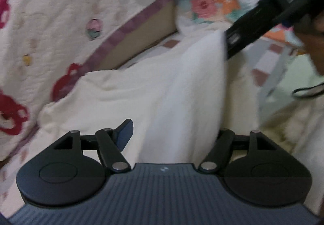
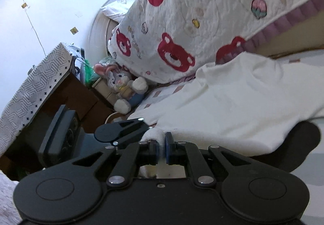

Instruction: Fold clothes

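Here the white garment [image 2: 239, 103] lies spread over a bed, running from the lower middle of the right wrist view out toward three o'clock. The right gripper [image 2: 161, 149] has its two blue pads pressed together on a fluffy edge of that garment, the cloth bunched up between them at about six o'clock from the view's centre. Just to the left of it, at about nine o'clock from those pads, part of another black gripper body shows; how its jaws stand cannot be told from there.

In the left wrist view the left gripper [image 1: 172, 133] stands well open. One blue pad [image 1: 124, 133] shows at seven o'clock from the centre, while the other is hidden behind a raised fold of the garment [image 1: 182, 87]. The cloth rises between the jaws, but the visible pad does not press on it.

A bear-print quilt [image 2: 198, 22] hangs over the bed at twelve o'clock, its purple border touching the garment's far edge. A stuffed rabbit [image 2: 123, 85] sits at nine o'clock beside a patterned box [image 2: 40, 79].
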### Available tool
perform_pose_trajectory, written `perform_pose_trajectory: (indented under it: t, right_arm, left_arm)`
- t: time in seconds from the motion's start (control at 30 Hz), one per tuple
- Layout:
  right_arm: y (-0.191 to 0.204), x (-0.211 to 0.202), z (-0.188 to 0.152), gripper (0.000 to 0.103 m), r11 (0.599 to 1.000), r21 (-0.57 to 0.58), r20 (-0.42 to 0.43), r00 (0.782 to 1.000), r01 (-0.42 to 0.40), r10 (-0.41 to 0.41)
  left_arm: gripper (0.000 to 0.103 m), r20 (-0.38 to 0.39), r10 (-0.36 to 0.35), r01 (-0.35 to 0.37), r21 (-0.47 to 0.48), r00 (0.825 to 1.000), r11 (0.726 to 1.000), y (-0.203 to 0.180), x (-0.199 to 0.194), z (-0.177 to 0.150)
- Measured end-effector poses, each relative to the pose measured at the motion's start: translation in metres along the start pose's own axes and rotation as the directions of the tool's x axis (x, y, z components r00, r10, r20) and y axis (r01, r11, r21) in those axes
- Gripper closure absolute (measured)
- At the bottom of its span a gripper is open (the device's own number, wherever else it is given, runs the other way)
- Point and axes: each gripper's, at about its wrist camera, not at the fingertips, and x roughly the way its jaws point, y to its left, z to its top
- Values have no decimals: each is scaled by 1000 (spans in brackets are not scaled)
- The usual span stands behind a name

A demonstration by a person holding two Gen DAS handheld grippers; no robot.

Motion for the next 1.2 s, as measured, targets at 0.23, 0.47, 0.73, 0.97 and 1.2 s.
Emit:
perform_pose_trajectory:
  t: [0.23, 0.47, 0.73, 0.97, 1.2]
  right_arm:
    - [9, -9, -2, 95, 994, -63, 25, 996, 88, -86]
    - [11, -4, -3, 95, 989, -87, 8, 993, 116, -116]
    - [10, -5, -5, 95, 966, -70, -88, 963, 249, -255]
    - [-3, -7, -12, 95, 950, -45, -164, 936, 310, -313]
    - [-14, -6, -14, 95, 962, 150, -121, 970, 226, -209]
  left_arm:
    - [33, -86, 382, -377, 67, 920, 924, 33, -53, -51]
    - [33, -382, 374, -422, -49, 845, 905, 85, -69, -134]
    - [32, -532, 446, -542, -29, 720, 840, 131, -74, -182]
    - [31, -341, 162, -308, -433, 926, 847, 156, -114, -179]
    - [22, -140, 17, -54, -259, 990, 964, 78, -87, -95]
